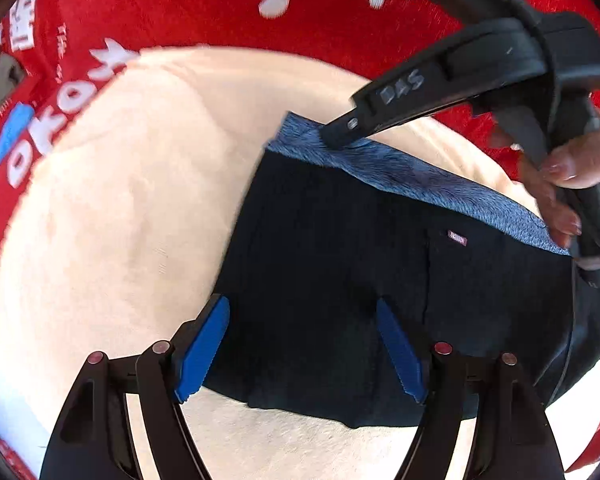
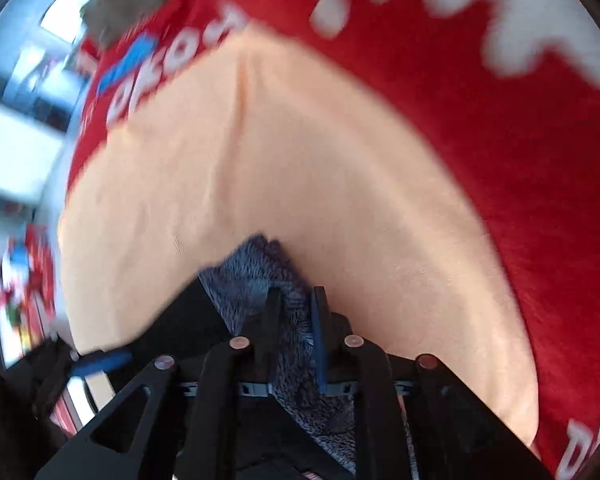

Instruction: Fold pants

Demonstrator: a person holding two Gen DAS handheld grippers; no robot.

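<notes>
The left gripper [image 1: 302,346] hovers wide over the near hem of the pants [image 1: 340,280], which lie on a cream cloth [image 1: 120,220]. The right gripper [image 2: 294,312] pinches their fleecy far edge [image 2: 252,276]. That shallow bite may slip, spoiling the fold.

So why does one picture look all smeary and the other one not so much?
Right wrist view: motion blur smears the red cloth and the room at left, and only the right tool pinching the pants' blue band looks sharp. Left wrist view: crisper, dark pants clear, edges bent round by the fisheye lens.
</notes>
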